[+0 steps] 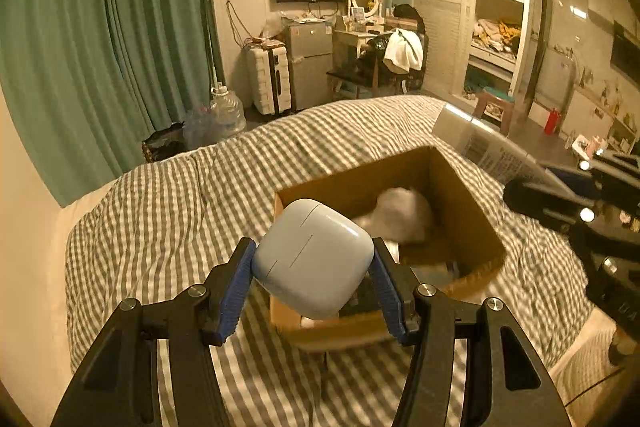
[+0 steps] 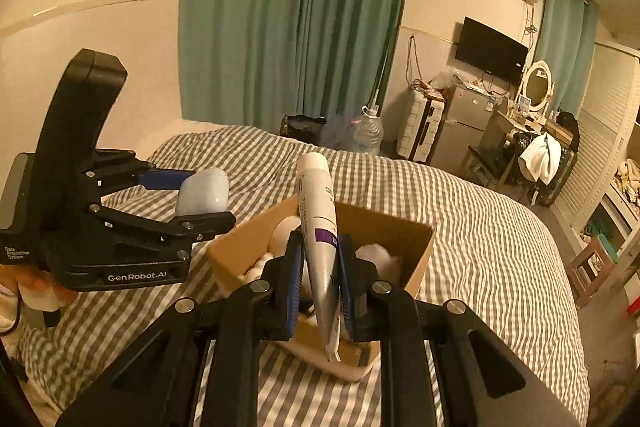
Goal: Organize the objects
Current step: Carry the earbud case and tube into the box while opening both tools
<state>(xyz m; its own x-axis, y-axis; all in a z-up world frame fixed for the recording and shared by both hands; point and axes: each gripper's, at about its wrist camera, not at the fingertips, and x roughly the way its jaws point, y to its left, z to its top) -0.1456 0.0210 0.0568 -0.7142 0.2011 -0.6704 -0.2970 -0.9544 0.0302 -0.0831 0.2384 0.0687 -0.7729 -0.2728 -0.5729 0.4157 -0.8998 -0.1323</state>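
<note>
My left gripper [image 1: 314, 263] is shut on a pale blue earbuds case [image 1: 312, 257] and holds it above the near left corner of an open cardboard box [image 1: 472, 203] on the striped bed. The left gripper [image 2: 200, 199] and the case [image 2: 204, 191] also show at the left of the right wrist view. My right gripper [image 2: 320, 275] is shut on a white and silver tube [image 2: 320, 227], cap end up, above the box [image 2: 420, 259]. The tube [image 1: 492, 147] shows at the right of the left wrist view. White rounded items [image 1: 404, 213] lie in the box.
The grey-and-white striped duvet [image 1: 180, 207] covers the bed around the box. Beyond the bed foot stand water bottles [image 1: 226, 111], a white suitcase [image 1: 270, 79], a small fridge [image 1: 310, 63], a cluttered desk and chair [image 1: 384, 55], and an open wardrobe [image 1: 496, 19]. Green curtains [image 1: 100, 39] hang at the left.
</note>
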